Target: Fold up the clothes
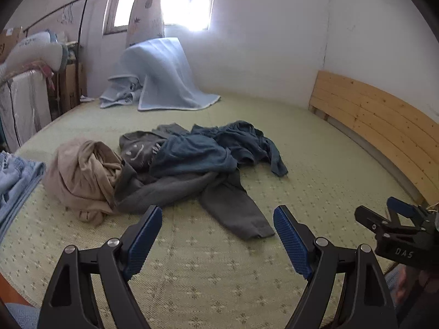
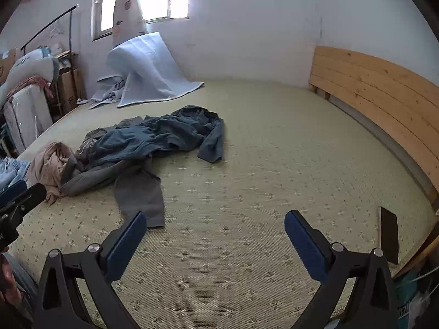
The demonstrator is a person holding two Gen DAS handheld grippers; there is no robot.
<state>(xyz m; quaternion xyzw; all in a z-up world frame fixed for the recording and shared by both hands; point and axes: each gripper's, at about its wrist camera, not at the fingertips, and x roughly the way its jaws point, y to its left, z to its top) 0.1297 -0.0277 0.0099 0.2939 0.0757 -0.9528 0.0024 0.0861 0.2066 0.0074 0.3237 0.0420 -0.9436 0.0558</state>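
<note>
Both tongs, left (image 1: 216, 220) and right (image 2: 215, 226), gape empty; the grey sleeve (image 1: 238, 216) stretches toward the bed's (image 1: 315, 164) near edge, closest to the left.

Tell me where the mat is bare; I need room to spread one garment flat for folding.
The widest bare stretch of green mat runs from the clothes pile to the wooden headboard, and forward to the right gripper. The left is crowded: beige garment, grey sweatshirt, blue garment. The light-blue blanket fills the far corner.
</note>
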